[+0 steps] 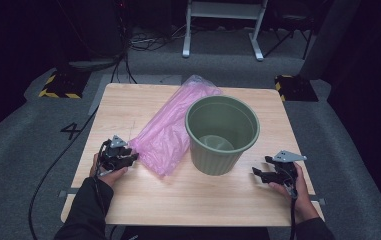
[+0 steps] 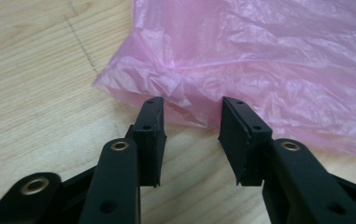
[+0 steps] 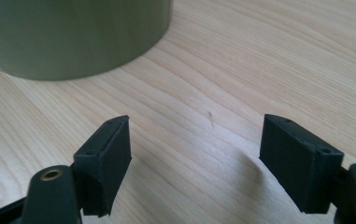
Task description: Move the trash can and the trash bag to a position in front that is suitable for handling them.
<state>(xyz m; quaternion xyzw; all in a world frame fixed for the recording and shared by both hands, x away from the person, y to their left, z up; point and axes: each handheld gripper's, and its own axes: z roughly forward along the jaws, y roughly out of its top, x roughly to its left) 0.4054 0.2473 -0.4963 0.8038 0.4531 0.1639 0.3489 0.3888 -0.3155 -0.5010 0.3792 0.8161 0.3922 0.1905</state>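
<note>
The left tongs (image 2: 192, 119) stand partly spread at the near edge of the pink plastic bag (image 2: 259, 60), not pinching it. The bag lies on the tabletop (image 1: 188, 200), touching the green bin's (image 1: 222, 135) left side. The right tongs (image 3: 196, 161) rest spread wide, right of the bin.

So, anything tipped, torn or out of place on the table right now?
Nothing stands out. The green bin stands upright, the pink bag lies crumpled but whole beside it, and the left gripper has its jaws at the bag's edge.
</note>
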